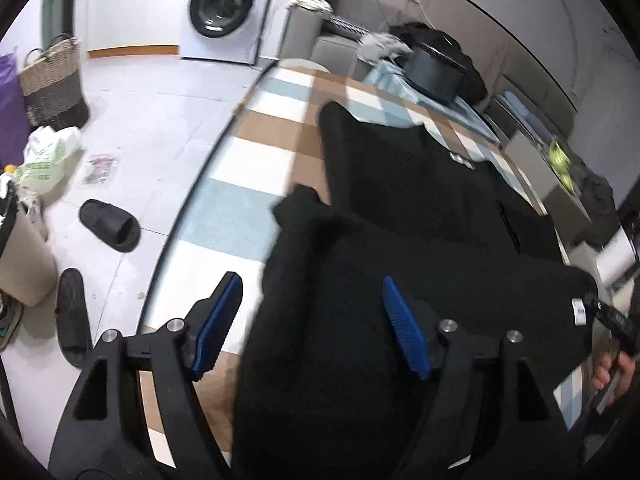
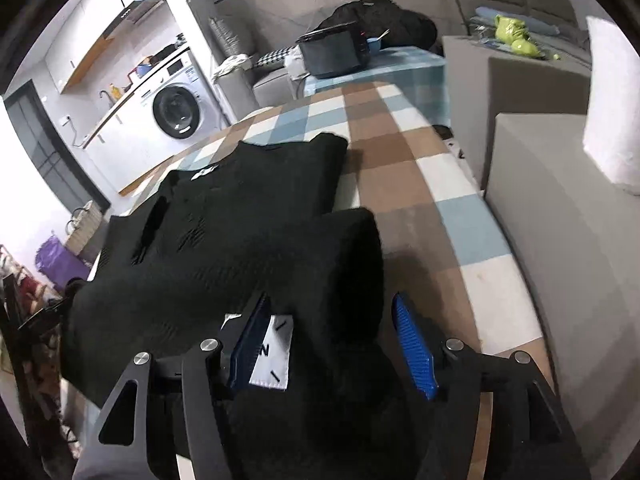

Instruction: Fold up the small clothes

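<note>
Black garment (image 1: 420, 208) lies on the checked surface (image 1: 256, 152), near edge bunched. Left gripper (image 1: 316, 320) and right gripper (image 2: 340, 340) both spread, pinching nothing. Regrip each hem corner evenly; pull taut before folding.

The black garment (image 1: 400, 280) hides the checked cloth (image 1: 248, 168) beneath; its near end is cut off.
</note>
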`<state>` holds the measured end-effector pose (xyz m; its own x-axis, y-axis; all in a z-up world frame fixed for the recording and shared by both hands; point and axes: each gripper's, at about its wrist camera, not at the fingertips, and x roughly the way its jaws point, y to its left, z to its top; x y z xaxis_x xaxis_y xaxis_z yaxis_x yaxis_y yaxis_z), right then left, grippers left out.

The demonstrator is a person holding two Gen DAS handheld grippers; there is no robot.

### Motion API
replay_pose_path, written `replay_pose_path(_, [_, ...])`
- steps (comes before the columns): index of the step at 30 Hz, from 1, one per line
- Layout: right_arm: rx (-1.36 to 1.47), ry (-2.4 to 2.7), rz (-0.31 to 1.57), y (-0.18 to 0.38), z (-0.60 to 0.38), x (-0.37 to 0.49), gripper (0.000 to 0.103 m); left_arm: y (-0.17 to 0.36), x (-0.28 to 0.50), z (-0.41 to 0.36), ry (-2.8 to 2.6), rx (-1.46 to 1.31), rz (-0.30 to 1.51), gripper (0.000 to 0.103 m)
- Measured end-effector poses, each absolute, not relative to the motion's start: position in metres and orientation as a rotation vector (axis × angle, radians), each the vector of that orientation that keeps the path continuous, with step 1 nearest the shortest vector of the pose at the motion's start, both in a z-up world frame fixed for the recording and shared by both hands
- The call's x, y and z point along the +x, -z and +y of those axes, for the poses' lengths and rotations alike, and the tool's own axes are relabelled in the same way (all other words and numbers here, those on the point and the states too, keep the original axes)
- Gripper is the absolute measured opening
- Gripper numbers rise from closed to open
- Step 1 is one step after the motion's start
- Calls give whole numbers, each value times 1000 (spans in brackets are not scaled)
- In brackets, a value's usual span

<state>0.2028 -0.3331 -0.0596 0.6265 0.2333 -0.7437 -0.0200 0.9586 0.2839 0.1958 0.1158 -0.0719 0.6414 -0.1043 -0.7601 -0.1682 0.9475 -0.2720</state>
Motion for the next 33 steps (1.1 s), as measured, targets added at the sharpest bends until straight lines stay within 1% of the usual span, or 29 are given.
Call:
replay_pose_path(2, [291, -172, 894, 66, -330, 208, 64, 77, 201, 108, -21, -317, 892, 69])
replay_pose_path(4, [282, -175, 913, 71, -321, 212, 59, 83, 208, 101, -16, -293, 902, 67])
replay_pose_path(6, [227, -169, 905, 74, -308, 215, 49, 86, 212, 95, -13, -279, 893, 56])
replay_pose_path(7, [194, -169, 910, 76, -302, 216, 46, 87, 214, 94, 2, -284, 896, 39])
replay_pose_path(8, [180, -178, 915, 78, -300, 216, 37, 89, 216, 92, 22, -294, 906, 34])
replay_pose_path(9, [174, -192, 918, 79, -298, 215, 32, 90, 217, 89, 17, -284, 906, 33])
replay_pose_path(11, [144, -201, 924, 80, -294, 217, 29, 92, 219, 81, 17, -244, 902, 29])
replay_pose_path(14, [126, -214, 936, 81, -291, 215, 27, 91, 215, 76, 11, -220, 898, 26])
replay_pose_path(22, [157, -229, 944, 83, -293, 200, 27, 90, 193, 71, 22, -170, 904, 26])
replay_pose_path(30, [164, -249, 966, 81, -299, 172, 27, 90, 139, 82, 39, -202, 906, 26])
replay_pose_path(33, [143, -263, 966, 81, -299, 161, 27, 89, 129, 84, 36, -198, 909, 27])
